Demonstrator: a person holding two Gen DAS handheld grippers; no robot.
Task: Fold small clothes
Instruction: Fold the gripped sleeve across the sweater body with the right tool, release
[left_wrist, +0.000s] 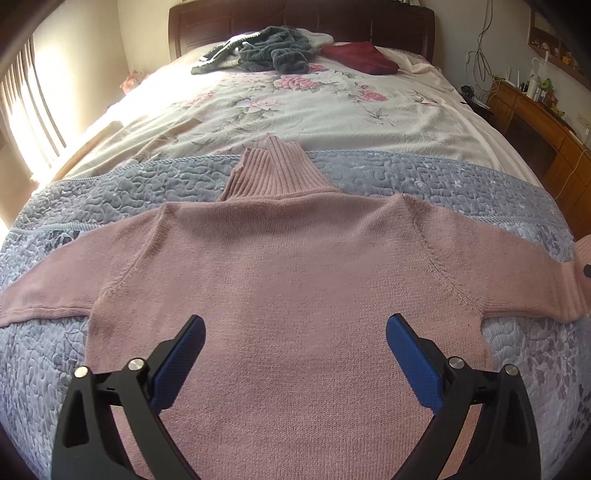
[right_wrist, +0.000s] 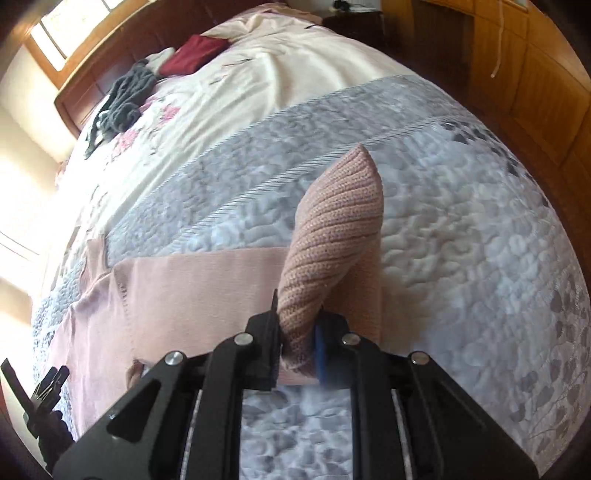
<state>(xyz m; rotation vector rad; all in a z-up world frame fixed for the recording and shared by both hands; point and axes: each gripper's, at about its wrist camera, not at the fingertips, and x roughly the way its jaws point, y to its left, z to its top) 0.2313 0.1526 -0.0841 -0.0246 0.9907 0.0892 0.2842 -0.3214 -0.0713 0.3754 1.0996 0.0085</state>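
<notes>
Pink sweater (left_wrist: 295, 266) flat, right tool (right_wrist: 297, 343) pinching cuff (right_wrist: 332, 236), hem cut off

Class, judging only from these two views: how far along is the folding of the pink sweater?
Done: the pink sweater lies spread flat on the grey quilt. In hand: the right gripper pinches the ribbed cuff; the left gripper hovers open. Left: both sleeves and body unfolded.

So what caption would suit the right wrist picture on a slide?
Right gripper shut on the pink sweater's ribbed cuff, lifting it above the grey quilt.
</notes>
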